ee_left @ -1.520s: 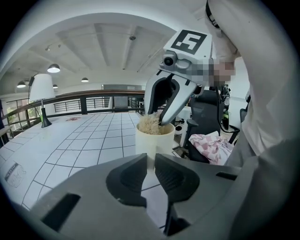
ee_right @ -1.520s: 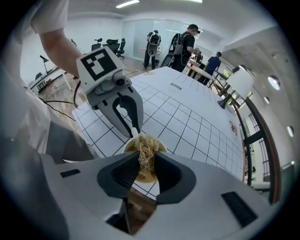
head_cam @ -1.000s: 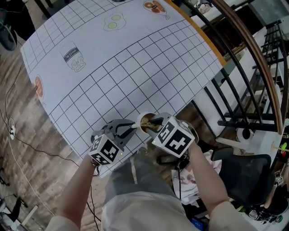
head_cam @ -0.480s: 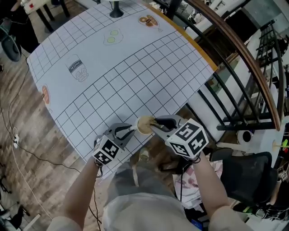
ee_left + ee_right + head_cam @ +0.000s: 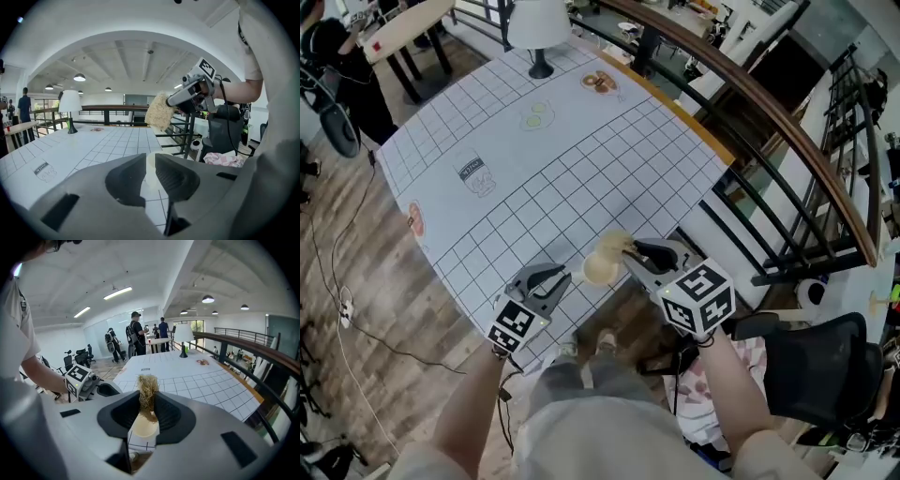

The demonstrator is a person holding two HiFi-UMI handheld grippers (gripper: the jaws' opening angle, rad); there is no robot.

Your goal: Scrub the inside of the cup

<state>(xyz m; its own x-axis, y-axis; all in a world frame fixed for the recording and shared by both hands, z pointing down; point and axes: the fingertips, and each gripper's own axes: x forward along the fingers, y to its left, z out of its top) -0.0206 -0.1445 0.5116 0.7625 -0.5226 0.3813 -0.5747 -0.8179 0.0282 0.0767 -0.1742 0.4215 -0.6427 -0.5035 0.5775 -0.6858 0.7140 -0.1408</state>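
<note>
A white paper cup (image 5: 599, 270) with a cream inside hangs above the table's near edge. My left gripper (image 5: 563, 278) is shut on the cup's wall (image 5: 150, 169); its jaws have just been opening a little, with the wall still between them. My right gripper (image 5: 630, 251) is shut on a straw-coloured fibrous scrubber (image 5: 615, 244). In the left gripper view the scrubber (image 5: 159, 111) hangs clear above the cup, and in the right gripper view the scrubber (image 5: 147, 391) sits over the cup's open mouth (image 5: 140, 425).
A table under a grid-printed cloth (image 5: 544, 159) stretches away, with a white lamp (image 5: 538, 22) at its far end. A railing (image 5: 750, 103) runs along the right, and a black office chair (image 5: 811, 370) stands at the lower right. Several people (image 5: 136, 336) stand far off.
Both grippers have risen, and the cup has come up with the left one. The scrubber, down in the cup a second ago, now hangs out above its mouth.
</note>
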